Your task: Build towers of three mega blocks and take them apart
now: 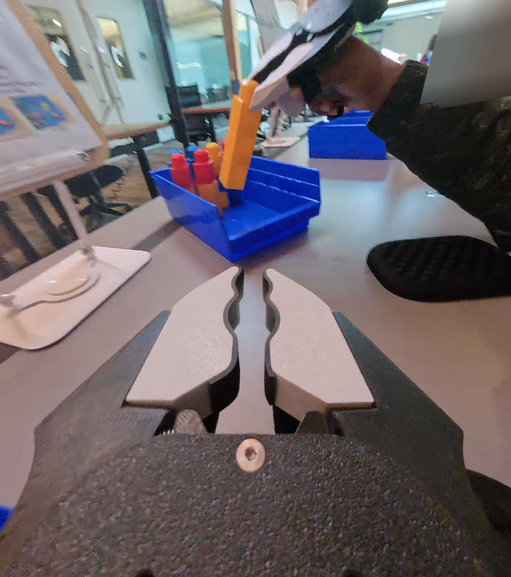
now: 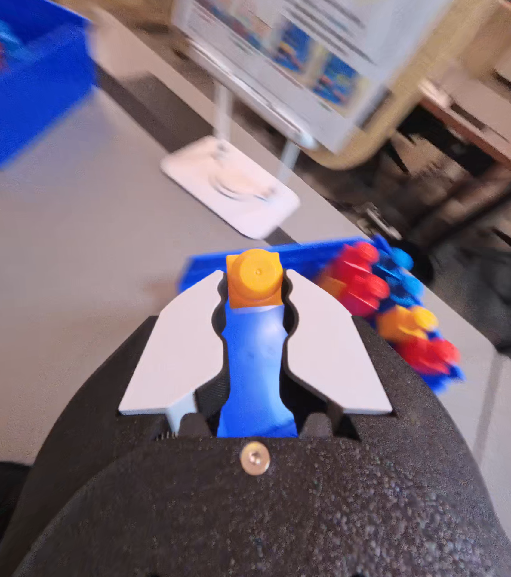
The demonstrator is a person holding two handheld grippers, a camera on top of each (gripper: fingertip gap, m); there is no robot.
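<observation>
Right gripper [image 2: 254, 285] lifting an orange three-block tower [image 1: 241, 137] over the blue bin [image 1: 248, 218].

The right gripper's fingers are clamping the tower's top block, holding the tilted stack above the bin's open floor, just beside the red, blue and orange towers [image 1: 196, 170] standing at the bin's far end. The left gripper [image 1: 252, 274] is hovering low over the grey table [image 1: 404, 359], near the bin, its jaws slightly parted and grasping nothing.
</observation>
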